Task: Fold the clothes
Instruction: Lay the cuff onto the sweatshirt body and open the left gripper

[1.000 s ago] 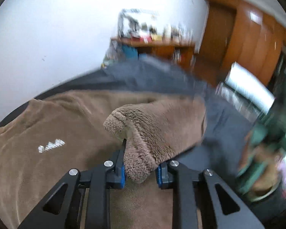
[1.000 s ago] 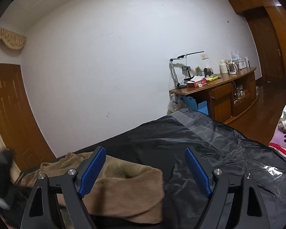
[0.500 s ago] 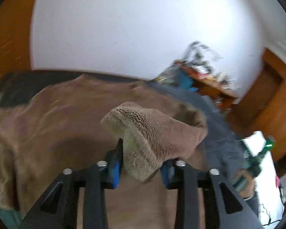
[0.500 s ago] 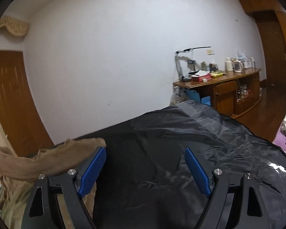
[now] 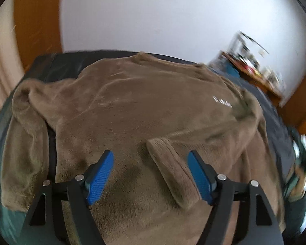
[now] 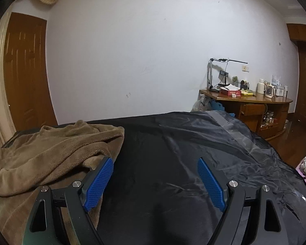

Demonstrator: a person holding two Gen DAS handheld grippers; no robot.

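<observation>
The brown fleece top (image 5: 132,106) lies spread over the left part of the bed's dark cover (image 6: 183,153), its far edge close to the cover's far edge by the wall. One sleeve is folded in across the body, and its cuff (image 5: 171,171) lies between the jaws of the left gripper (image 5: 151,176), which are opening; the blue pads (image 5: 100,177) stand clear of the cloth on both sides, so the cuff is let go. The right gripper (image 6: 155,181) hangs wide apart over bare cover just beside the top's right edge, grasping nothing.

The thick pile could catch on a pad as the left gripper draws off, I'd guess, and drag the sleeve out of its fold. The other sleeve sags toward the cover's left edge and might slide off.

The left view is blurred, so the small white mark (image 5: 222,102) on the chest cannot be read. The top's near hem is cut off behind the gripper.
</observation>
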